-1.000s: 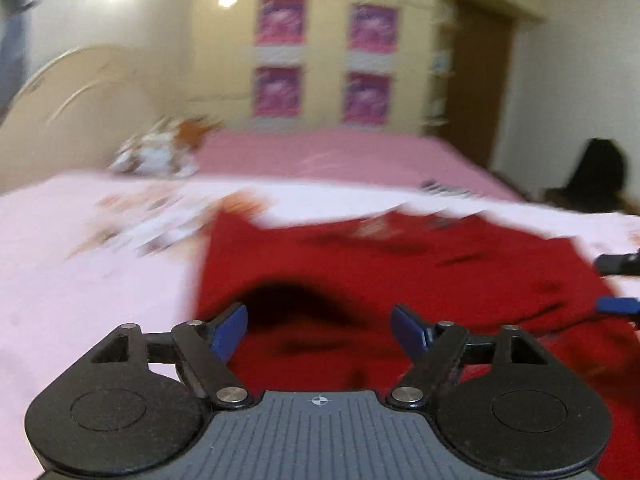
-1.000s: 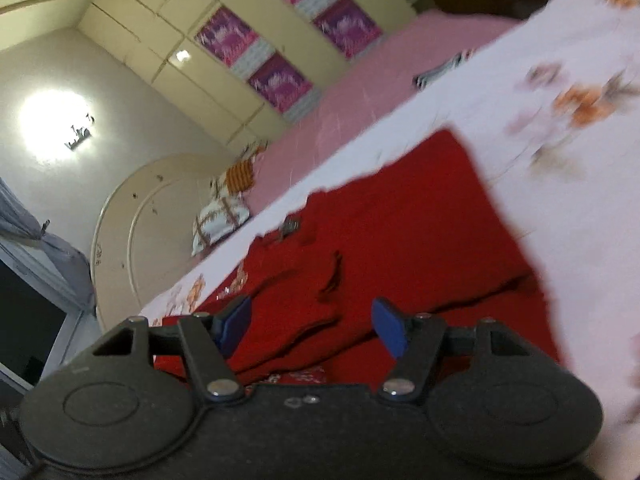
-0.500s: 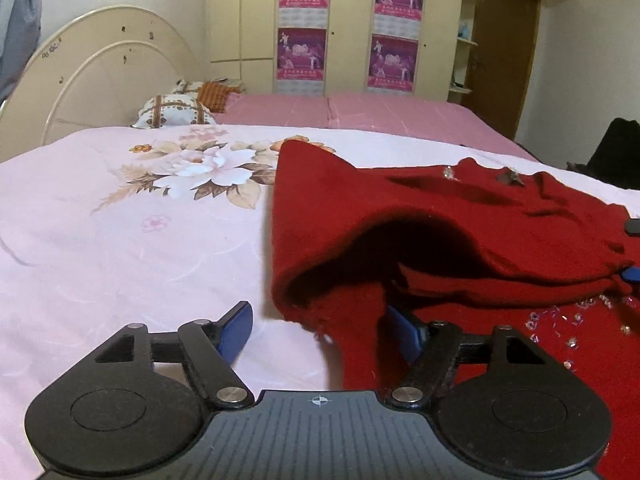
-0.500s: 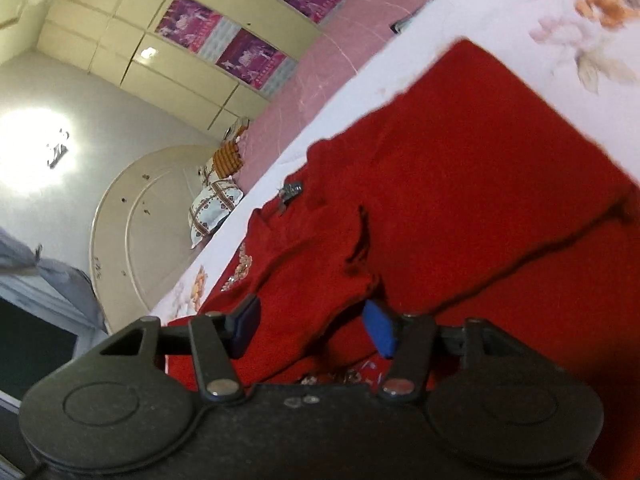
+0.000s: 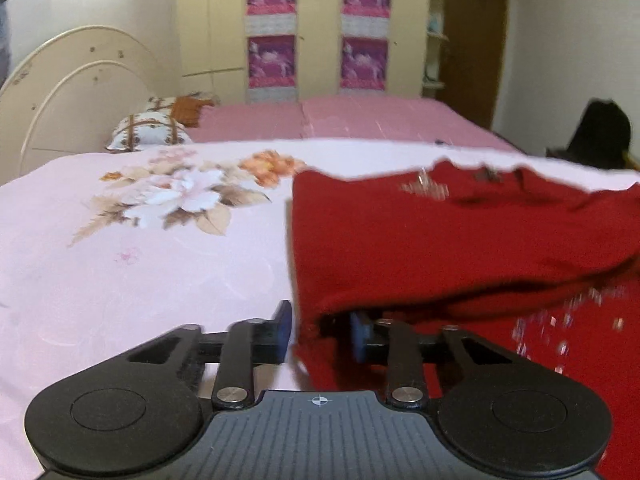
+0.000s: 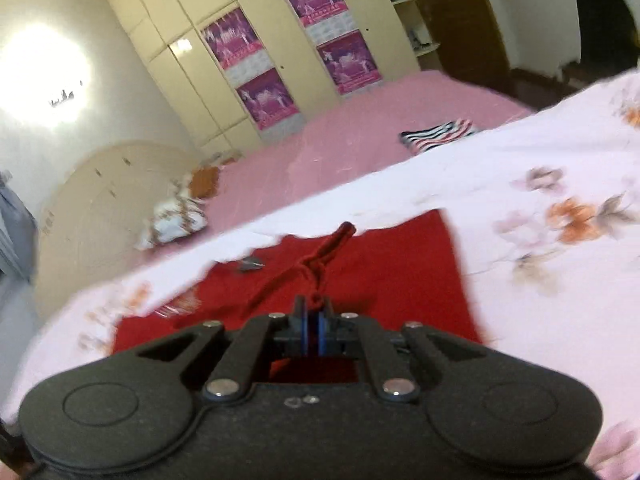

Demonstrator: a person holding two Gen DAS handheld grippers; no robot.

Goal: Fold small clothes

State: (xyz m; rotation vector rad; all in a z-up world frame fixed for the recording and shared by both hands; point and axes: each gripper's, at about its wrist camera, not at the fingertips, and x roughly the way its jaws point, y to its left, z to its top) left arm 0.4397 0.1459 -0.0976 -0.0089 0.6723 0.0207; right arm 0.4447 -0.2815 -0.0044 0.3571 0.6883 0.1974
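red sweater (image 5: 460, 240) spread on pink floral bedsheet (image 5: 140, 272), right of centre in the left wrist view, sequins on its near right part. left gripper (image 5: 320, 328) low at the sweater's near left corner; fingers part way in, folded edge of the cloth between them, right finger under the fold; contact not clear, cannot tell if clamped. right gripper (image 6: 313, 330) fingers drawn together, pinching a bunched ridge of red knit, cloth pulled up taut from the sweater (image 6: 380, 272) toward the tips. patterned pillow (image 5: 150, 134) far left by the headboard. striped garment (image 6: 440, 134) on the far pink bedspread.
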